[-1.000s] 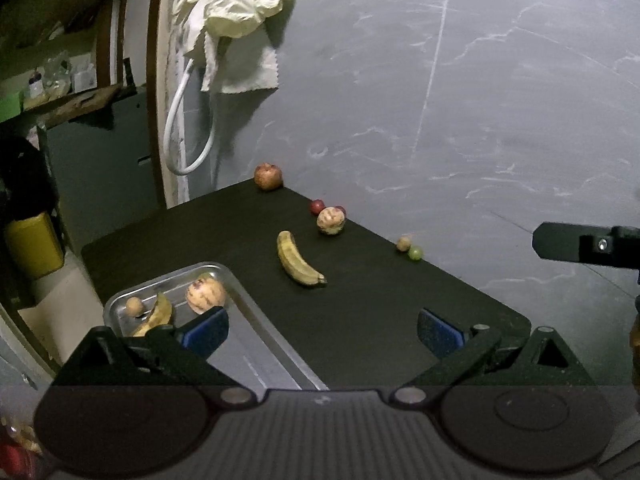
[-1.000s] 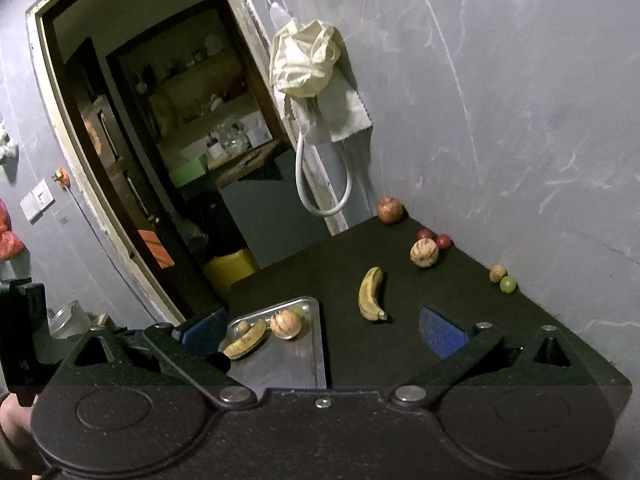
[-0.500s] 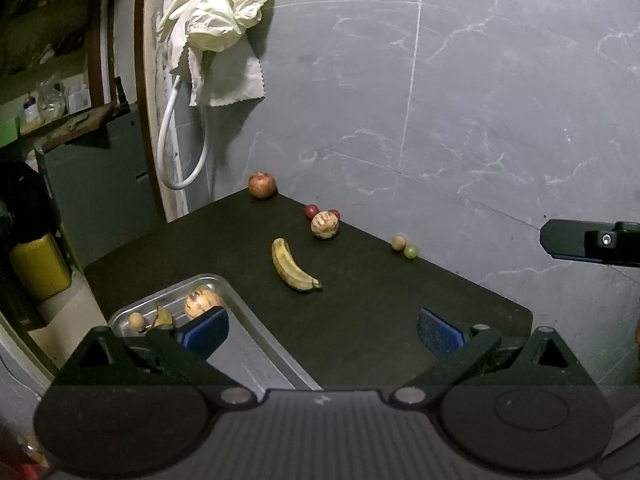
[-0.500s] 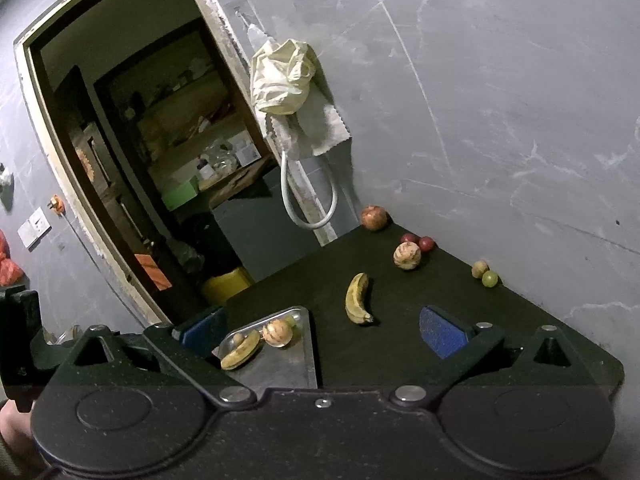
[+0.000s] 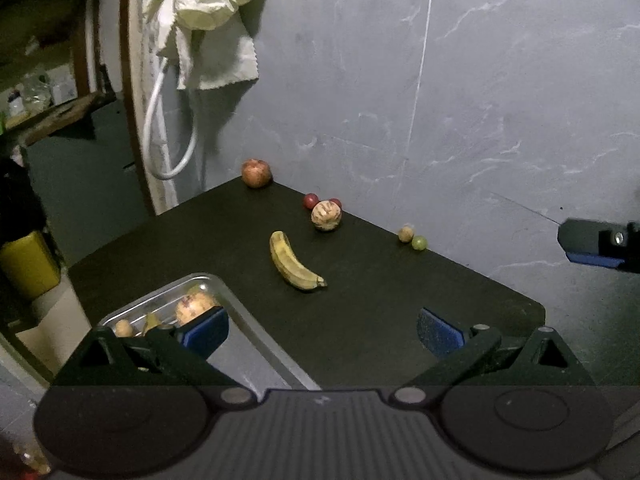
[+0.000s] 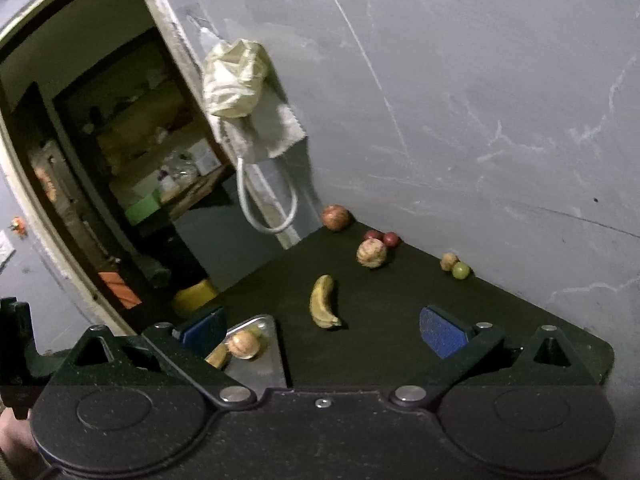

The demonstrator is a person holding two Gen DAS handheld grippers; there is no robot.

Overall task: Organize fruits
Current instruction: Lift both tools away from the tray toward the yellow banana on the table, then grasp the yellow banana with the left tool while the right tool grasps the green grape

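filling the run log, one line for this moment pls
left gripper open, empty | right gripper open, empty | banana loose on table | tray holds three fruits

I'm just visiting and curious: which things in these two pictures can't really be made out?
- Tray: in both views its near part is hidden behind the tongs' body.
- Banana in the tray: mostly covered by the left blue pad in both views.
- Small round fruit in the tray: too small to name; hidden in the right view.
- Two red fruits: partly behind the striped fruit, kind unclear.
- Shelf items through the doorway: dark, blurred.
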